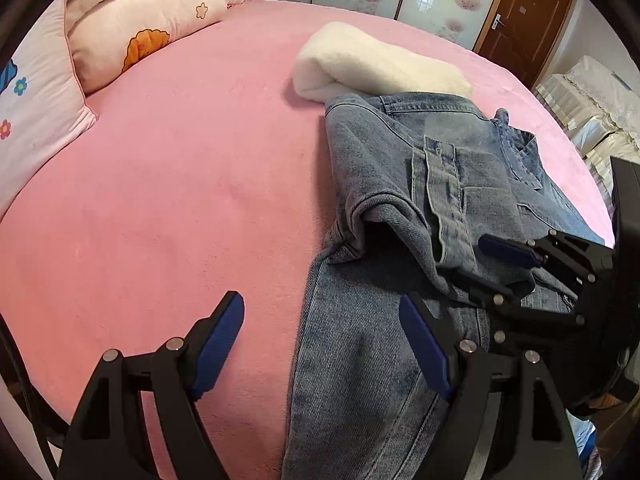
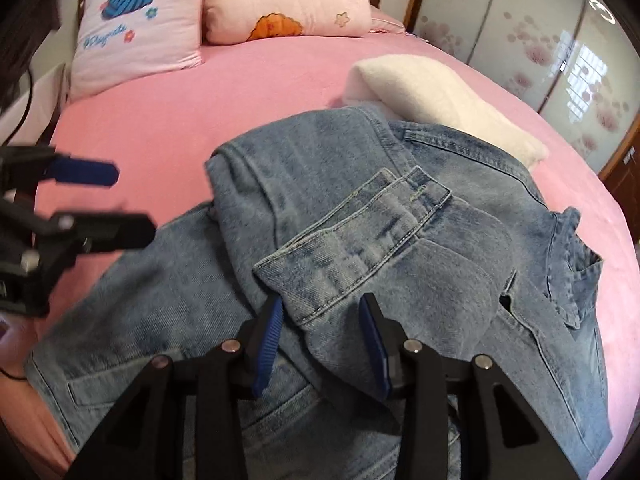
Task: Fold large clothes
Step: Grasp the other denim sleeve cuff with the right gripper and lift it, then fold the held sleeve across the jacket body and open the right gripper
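Note:
A blue denim jacket (image 1: 400, 184) lies on the pink bed (image 1: 180, 184), with a sleeve folded back over its body. In the right wrist view the jacket (image 2: 320, 216) fills the middle and the sleeve cuff (image 2: 352, 236) lies on top. My left gripper (image 1: 324, 344) is open and empty, over the jacket's left edge; it also shows in the right wrist view (image 2: 108, 200) at the left. My right gripper (image 2: 324, 344) has its jaws partly open around a fold of the sleeve, without pinching it; it also shows in the left wrist view (image 1: 488, 268).
A rolled white fleece (image 1: 376, 68) lies just beyond the jacket, also in the right wrist view (image 2: 440, 96). Pink pillows (image 1: 132, 28) are stacked at the head of the bed. Sliding wardrobe doors (image 2: 540, 40) and a brown door (image 1: 524, 20) stand behind.

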The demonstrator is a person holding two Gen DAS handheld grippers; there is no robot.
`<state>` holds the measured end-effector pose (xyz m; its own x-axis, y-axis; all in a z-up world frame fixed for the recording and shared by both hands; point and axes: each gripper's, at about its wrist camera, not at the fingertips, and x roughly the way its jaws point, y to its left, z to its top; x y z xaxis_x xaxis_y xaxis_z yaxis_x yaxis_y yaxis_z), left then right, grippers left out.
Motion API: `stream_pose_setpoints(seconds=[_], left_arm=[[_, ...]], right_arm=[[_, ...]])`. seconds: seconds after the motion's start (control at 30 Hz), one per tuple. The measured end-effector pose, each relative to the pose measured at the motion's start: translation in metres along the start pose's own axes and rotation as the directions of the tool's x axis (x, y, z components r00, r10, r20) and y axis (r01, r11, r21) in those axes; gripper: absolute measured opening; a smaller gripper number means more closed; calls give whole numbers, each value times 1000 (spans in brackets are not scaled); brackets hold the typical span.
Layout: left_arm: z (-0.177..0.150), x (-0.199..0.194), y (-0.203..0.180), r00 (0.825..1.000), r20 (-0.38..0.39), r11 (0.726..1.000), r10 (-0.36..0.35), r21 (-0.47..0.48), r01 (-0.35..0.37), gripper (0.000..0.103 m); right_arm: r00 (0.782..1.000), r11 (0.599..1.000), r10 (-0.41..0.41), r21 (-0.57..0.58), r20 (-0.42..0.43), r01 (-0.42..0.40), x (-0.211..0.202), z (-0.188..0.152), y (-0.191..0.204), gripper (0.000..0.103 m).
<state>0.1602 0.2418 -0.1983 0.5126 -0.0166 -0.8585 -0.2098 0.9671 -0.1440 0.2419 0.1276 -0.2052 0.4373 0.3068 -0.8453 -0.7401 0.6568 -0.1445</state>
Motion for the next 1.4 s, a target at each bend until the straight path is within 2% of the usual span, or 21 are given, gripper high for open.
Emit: stream_pose_setpoints(seconds=[0.1, 0.23, 0.27, 0.3, 0.4, 0.47, 0.53, 0.6, 0.67, 0.73, 0.8, 0.83, 0.9, 0.93, 0.97, 1.07, 1.17, 1.23, 1.3, 1.4], left_arm=[[-2, 3, -3, 1000, -11, 1000, -9, 2, 9, 79], [-3, 4, -6, 1000, -13, 1000, -15, 9, 15, 79], [-3, 4, -7, 1000, -13, 1000, -13, 10, 13, 79], [-3, 4, -7, 1000, -14, 1000, -12, 10, 12, 79], [-3, 2, -8, 1000, -12, 1000, -12, 8, 12, 79], [-2, 2, -10, 1000, -10, 1000, -11, 9, 11, 79], [-2, 3, -12, 1000, -12, 1000, -12, 11, 12, 79], [-3, 4, -15, 1000, -15, 1000, -14, 14, 15, 79], [-4, 4, -20, 1000, -14, 1000, -23, 19, 23, 79], [-6, 4, -25, 999, -16, 999, -31, 29, 32, 79], [-8, 7, -31, 999, -24, 998, -36, 45, 37, 79], [-9, 9, -35, 999, -31, 998, -37, 55, 39, 79], [-11, 14, -40, 998, -45, 997, -42, 68, 45, 79], [-11, 16, -44, 998, -55, 996, -45, 75, 49, 79], [-11, 17, -47, 997, -58, 995, -46, 81, 51, 79], [-12, 18, -55, 997, -63, 993, -40, 105, 46, 79], [-12, 17, -59, 998, -61, 992, -31, 123, 38, 79], [-13, 17, -61, 998, -64, 992, -27, 125, 35, 79], [-12, 18, -61, 998, -66, 992, -23, 121, 31, 79], [-8, 16, -61, 998, -57, 993, -17, 116, 23, 79]], right_arm=[[999, 999, -38, -12, -15, 38, 6, 1, 5, 40], [991, 984, -137, -120, -12, 134, 15, -3, 29, 39], [989, 981, -149, -128, -17, 146, 17, -4, 31, 37], [989, 982, -148, -117, -16, 145, 18, -3, 29, 19], [996, 996, -89, -6, 3, 89, 4, 6, 12, 13], [994, 995, -82, 64, 67, 77, -20, 15, -5, 13], [982, 986, -111, 139, 156, 90, -54, 22, -25, 13], [957, 966, -166, 236, 237, 109, -92, 22, -50, 13], [929, 927, -218, 362, 298, 101, -129, 8, -83, 13], [906, 869, -280, 484, 317, 100, -155, -18, -113, 12], [900, 792, -336, 601, 279, 109, -169, -59, -137, 12], [902, 762, -350, 638, 253, 117, -169, -75, -143, 12], [922, 689, -351, 711, 161, 138, -157, -114, -157, 12], [943, 647, -317, 750, 100, 138, -143, -139, -164, 13], [958, 622, -278, 773, 65, 128, -132, -155, -168, 14], [985, 559, -170, 820, -29, 121, -105, -194, -172, 20], [994, 529, -111, 847, 15, 46, -105, -210, -176, 28], [992, 532, -117, 847, 41, 28, -111, -211, -183, 41], [992, 534, -113, 845, 53, 16, -112, -209, -194, 47], [997, 525, -65, 851, 42, -2, -100, -203, -218, 47]])
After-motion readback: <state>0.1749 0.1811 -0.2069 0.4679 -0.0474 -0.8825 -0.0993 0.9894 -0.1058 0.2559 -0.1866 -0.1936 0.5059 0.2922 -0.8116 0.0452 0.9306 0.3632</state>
